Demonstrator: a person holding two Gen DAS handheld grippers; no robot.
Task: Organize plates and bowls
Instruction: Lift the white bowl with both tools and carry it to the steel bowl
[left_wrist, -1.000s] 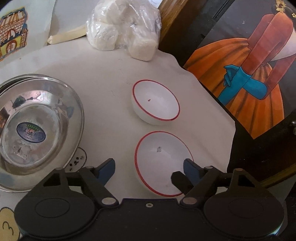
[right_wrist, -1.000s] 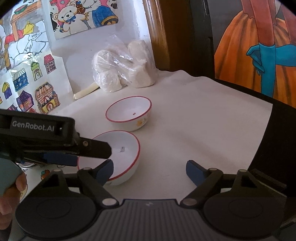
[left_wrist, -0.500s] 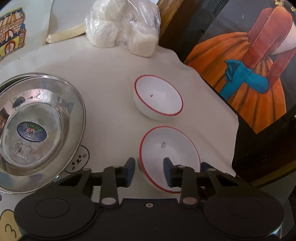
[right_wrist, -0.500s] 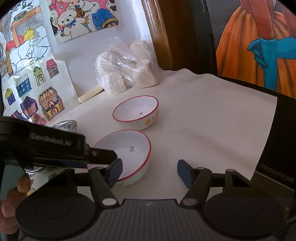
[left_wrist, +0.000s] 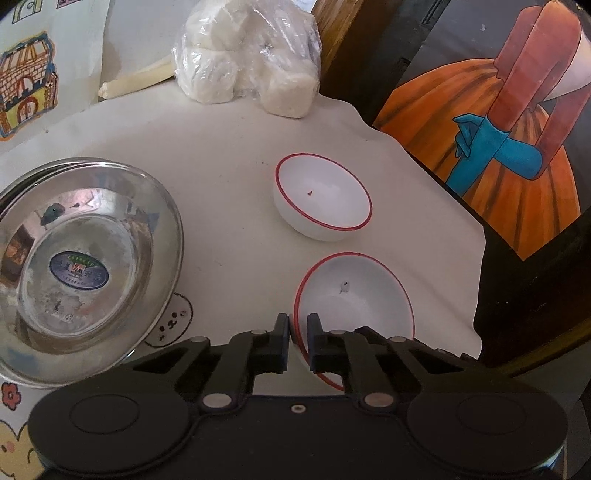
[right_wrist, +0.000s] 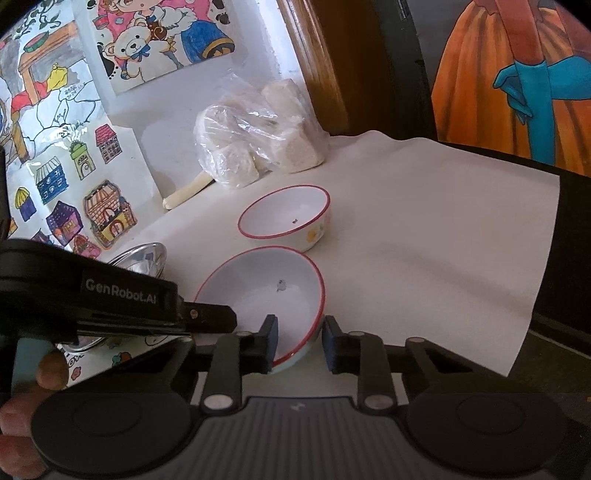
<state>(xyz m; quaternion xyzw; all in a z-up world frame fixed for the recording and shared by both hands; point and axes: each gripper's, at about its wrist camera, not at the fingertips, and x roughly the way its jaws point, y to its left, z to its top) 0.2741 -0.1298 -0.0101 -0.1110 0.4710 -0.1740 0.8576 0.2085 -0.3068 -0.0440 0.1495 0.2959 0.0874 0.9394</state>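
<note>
Two white bowls with red rims sit on the white cloth. My left gripper (left_wrist: 297, 341) is shut on the left rim of the near bowl (left_wrist: 358, 295), which is tilted. In the right wrist view my right gripper (right_wrist: 300, 343) straddles the near rim of the same bowl (right_wrist: 266, 291), jaws part closed with a gap left. The far bowl (left_wrist: 325, 195) stands upright behind it; it also shows in the right wrist view (right_wrist: 288, 218). The left gripper body (right_wrist: 122, 299) crosses the right wrist view at left.
Stacked steel plates (left_wrist: 77, 266) lie at the left, also visible in the right wrist view (right_wrist: 144, 258). A plastic bag of white blocks (left_wrist: 247, 55) stands at the back. The cloth's right edge (left_wrist: 476, 240) drops to a dark surface. Pictures line the wall.
My left gripper has closed onto the near bowl's rim and the bowl has tilted. My right gripper has moved in and narrowed around the bowl's near rim.
</note>
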